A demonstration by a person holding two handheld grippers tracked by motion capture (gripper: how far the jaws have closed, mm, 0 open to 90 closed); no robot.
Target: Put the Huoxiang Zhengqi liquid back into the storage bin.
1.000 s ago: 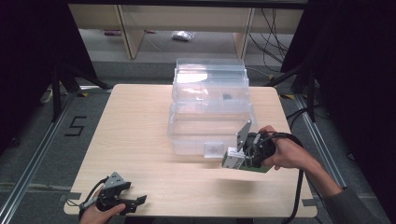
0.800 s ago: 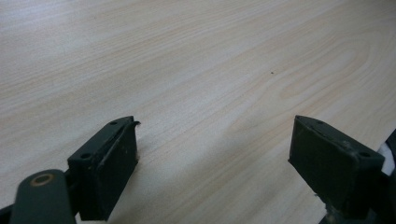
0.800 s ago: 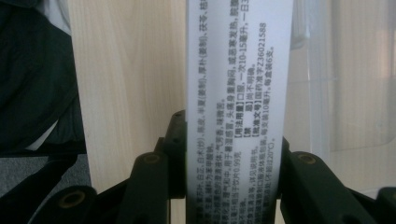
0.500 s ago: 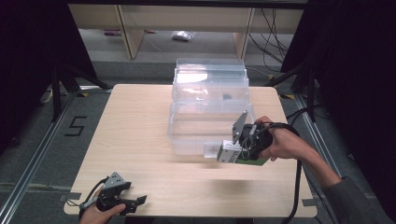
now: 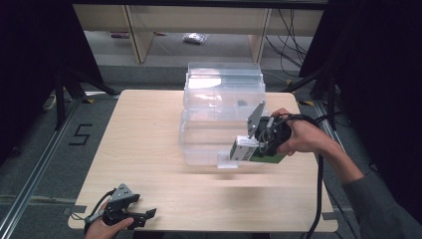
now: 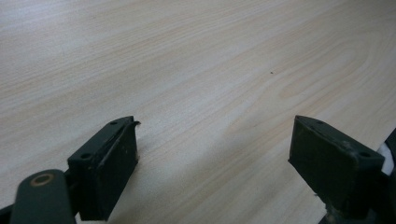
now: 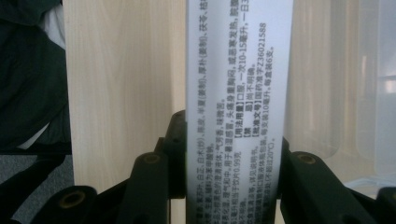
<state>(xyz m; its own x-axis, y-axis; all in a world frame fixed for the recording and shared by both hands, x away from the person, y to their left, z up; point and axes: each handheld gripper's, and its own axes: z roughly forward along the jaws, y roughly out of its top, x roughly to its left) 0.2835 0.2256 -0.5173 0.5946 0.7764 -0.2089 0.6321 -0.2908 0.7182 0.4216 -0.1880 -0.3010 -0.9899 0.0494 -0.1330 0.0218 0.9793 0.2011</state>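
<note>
On the right side of the bench, right hand-held gripper clamped on a small medicine box, white face with printed text, green side showing from above, jaws pressing both long sides. Box held aloft just at the near right corner of the clear plastic drawer unit, close to the small tab at its near edge. Down at the near left corner, left hand-held gripper low over bare wood, jaws spread wide, nothing between them. Likely trouble from here: box corner striking the drawer front and twisting in the jaws, or thin card crushing under a hard squeeze; light unit perhaps sliding if nudged, with no second grip steadying it.
</note>
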